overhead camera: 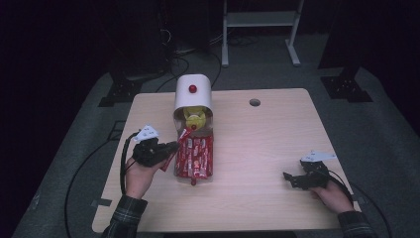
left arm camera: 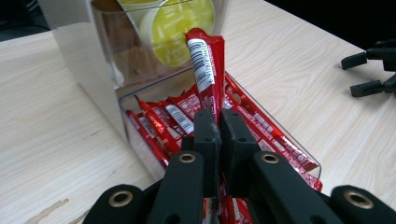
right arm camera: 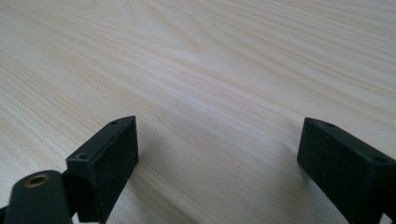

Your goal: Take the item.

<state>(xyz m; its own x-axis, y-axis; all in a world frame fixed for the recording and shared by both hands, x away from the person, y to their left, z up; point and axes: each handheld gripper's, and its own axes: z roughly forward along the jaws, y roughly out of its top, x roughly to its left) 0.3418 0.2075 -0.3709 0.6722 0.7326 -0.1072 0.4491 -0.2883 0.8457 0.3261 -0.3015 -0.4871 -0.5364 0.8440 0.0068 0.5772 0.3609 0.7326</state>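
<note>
Left claw [left arm camera: 218, 126] pinches a light, floppy red packet [left arm camera: 207, 70] at its 6 o'clock end; right claw [right arm camera: 219, 154] gapes empty.

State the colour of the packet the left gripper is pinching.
Red packet, clearest in the left gripper view.

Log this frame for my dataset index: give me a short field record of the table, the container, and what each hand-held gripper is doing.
surface: light wooden table
container: clear tray of red sachets, joined to a white dispenser with a red knob
inside dispenser: yellow round items
left hand-held gripper: jaws shut on one red sachet, held upright over the tray
right hand-held gripper: jaws open, nothing between them, low over bare table, well apart from the tray
</note>
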